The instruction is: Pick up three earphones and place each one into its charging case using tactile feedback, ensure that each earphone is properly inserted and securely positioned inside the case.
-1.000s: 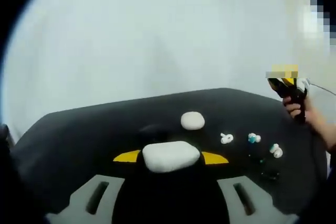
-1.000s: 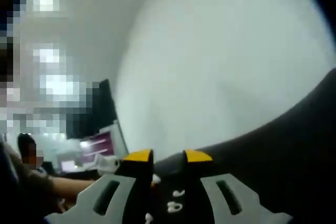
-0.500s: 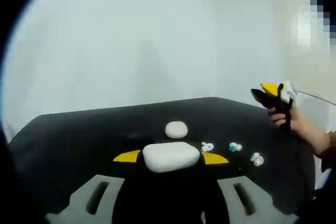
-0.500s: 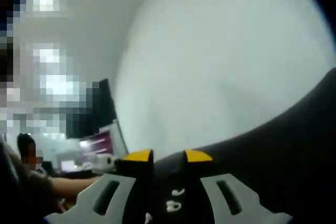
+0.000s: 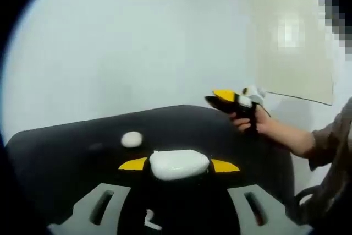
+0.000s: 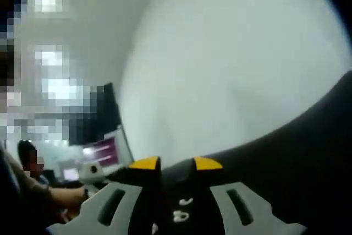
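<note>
Left claw [image 5: 179, 164] grips a closed white case [image 5: 179, 163].

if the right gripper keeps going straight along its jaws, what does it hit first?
Likely nothing soon: past the right gripper the black table edge gives way to a bare pale wall. Depth is unclear.

No text, label, brand, number or sign can be read in either view; the lit screen [image 6: 103, 151] far off is too blurred to read.
</note>
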`<state>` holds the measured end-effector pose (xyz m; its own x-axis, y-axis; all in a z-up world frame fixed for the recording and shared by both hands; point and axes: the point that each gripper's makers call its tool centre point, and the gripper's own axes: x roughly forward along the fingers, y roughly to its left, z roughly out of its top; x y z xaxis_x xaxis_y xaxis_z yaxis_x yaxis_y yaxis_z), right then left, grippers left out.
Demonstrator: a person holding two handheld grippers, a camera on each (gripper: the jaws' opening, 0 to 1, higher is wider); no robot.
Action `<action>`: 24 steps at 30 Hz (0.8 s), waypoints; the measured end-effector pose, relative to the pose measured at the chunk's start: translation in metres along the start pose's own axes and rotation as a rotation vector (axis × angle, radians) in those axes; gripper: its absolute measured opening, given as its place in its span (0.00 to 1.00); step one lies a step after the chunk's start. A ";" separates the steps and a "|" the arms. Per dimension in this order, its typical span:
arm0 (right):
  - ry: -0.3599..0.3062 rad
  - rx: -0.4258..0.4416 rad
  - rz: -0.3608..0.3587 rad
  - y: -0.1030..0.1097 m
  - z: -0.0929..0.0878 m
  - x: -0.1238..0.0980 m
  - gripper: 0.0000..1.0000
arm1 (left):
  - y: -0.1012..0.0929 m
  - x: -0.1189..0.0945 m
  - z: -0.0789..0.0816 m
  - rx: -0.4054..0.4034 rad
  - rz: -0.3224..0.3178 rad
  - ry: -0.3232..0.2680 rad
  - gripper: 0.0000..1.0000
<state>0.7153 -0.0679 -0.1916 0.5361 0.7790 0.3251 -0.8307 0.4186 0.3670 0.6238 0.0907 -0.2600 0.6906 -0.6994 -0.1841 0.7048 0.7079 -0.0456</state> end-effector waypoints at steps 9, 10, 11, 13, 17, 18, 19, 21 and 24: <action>0.015 -0.009 0.000 0.001 -0.004 0.001 0.24 | -0.057 -0.001 -0.011 0.050 -0.140 0.052 0.39; 0.015 -0.009 -0.001 0.000 -0.004 0.001 0.24 | -0.061 0.000 -0.012 0.051 -0.152 0.057 0.39; 0.015 -0.008 -0.003 0.000 -0.004 0.001 0.24 | -0.064 0.000 -0.013 0.052 -0.159 0.061 0.39; 0.013 -0.006 -0.006 -0.001 -0.004 0.001 0.24 | -0.069 0.002 -0.018 0.056 -0.173 0.075 0.39; 0.016 -0.006 -0.004 0.000 -0.005 0.001 0.24 | -0.073 0.003 -0.030 0.041 -0.170 0.101 0.39; 0.017 -0.007 -0.003 0.000 -0.005 0.001 0.24 | -0.074 0.003 -0.033 0.042 -0.173 0.109 0.39; 0.019 -0.008 -0.002 0.000 -0.006 0.001 0.24 | -0.075 0.003 -0.036 0.042 -0.176 0.117 0.39; 0.022 -0.008 0.001 0.001 -0.006 0.002 0.24 | -0.076 0.002 -0.040 0.040 -0.181 0.130 0.39; 0.025 -0.010 0.001 0.001 -0.006 0.002 0.24 | -0.077 0.002 -0.042 0.042 -0.185 0.136 0.39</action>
<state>0.7149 -0.0631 -0.1962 0.5314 0.7908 0.3036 -0.8329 0.4224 0.3575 0.5640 0.0386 -0.2981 0.5230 -0.7949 -0.3075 0.8253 0.5625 -0.0504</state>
